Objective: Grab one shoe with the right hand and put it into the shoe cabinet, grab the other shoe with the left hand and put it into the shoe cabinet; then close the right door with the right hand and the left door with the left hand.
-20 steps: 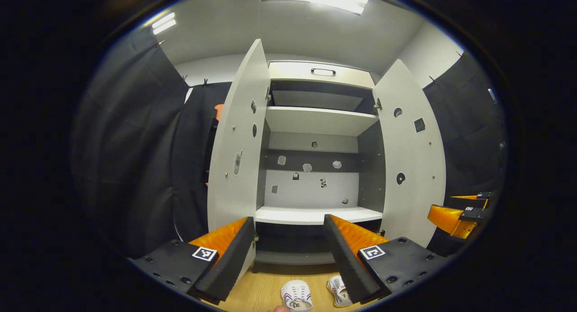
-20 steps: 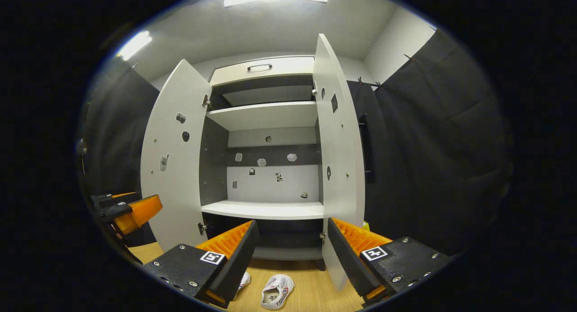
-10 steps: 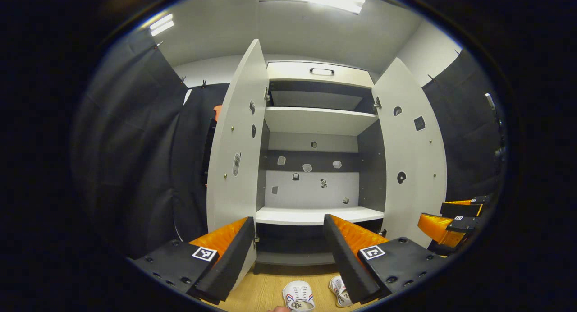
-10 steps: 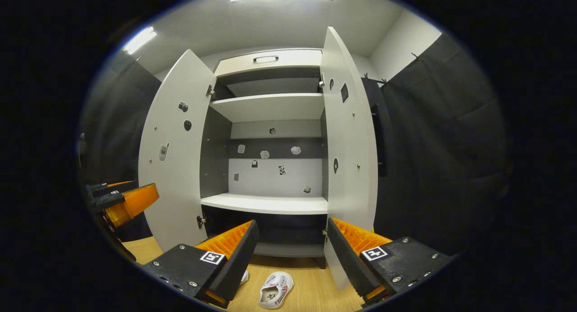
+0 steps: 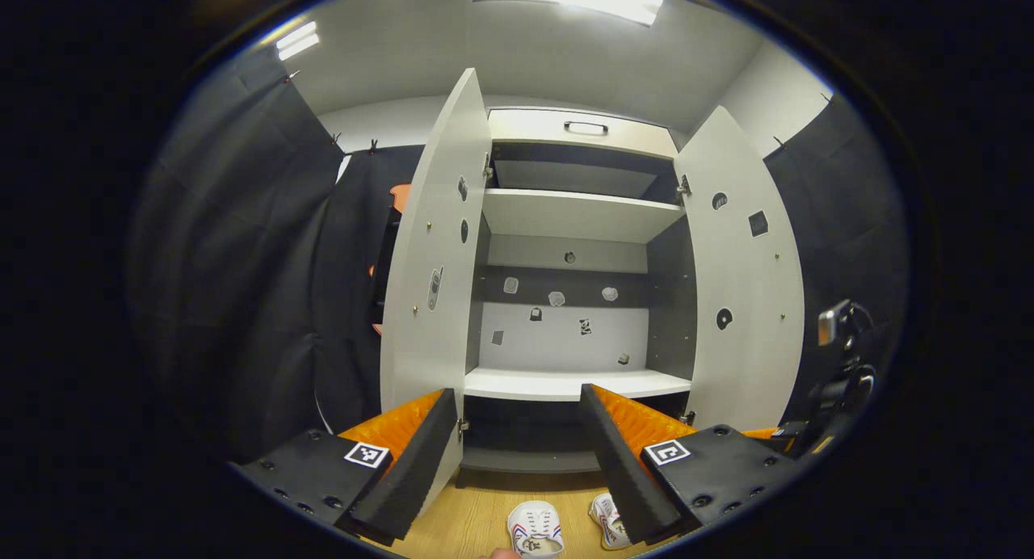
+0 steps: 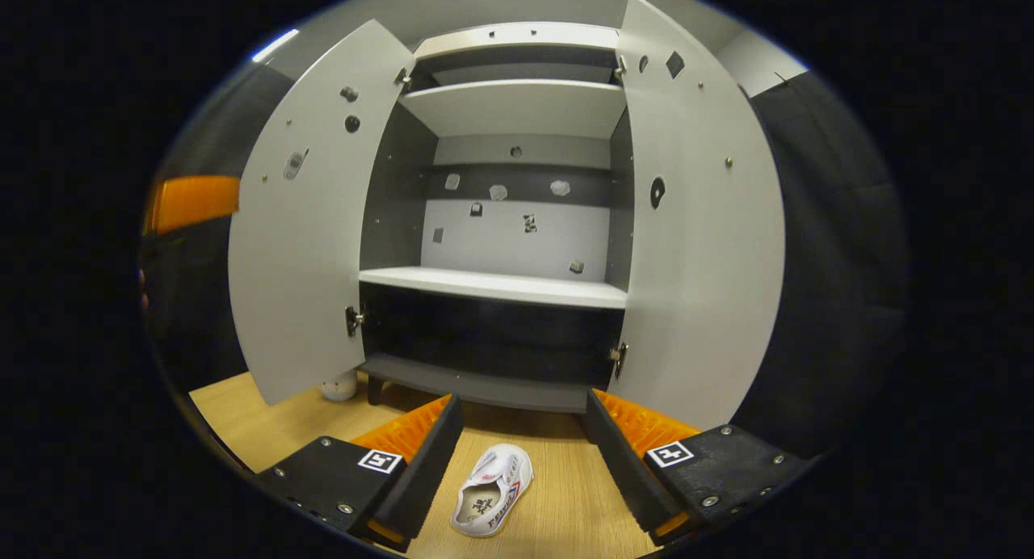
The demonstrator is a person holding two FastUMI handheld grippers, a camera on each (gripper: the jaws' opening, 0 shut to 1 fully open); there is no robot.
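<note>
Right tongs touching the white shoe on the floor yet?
Apart. In the right gripper view, the open right tongs frame the white slip-on shoe on the wooden floor, bare floor showing on both sides.

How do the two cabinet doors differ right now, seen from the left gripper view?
The left door shows nearly edge-on, a narrow strip; the right door shows a broader face. The left door carries a long upright sticker; the right door carries a square and round ones. Both are pale and stand open.
</note>
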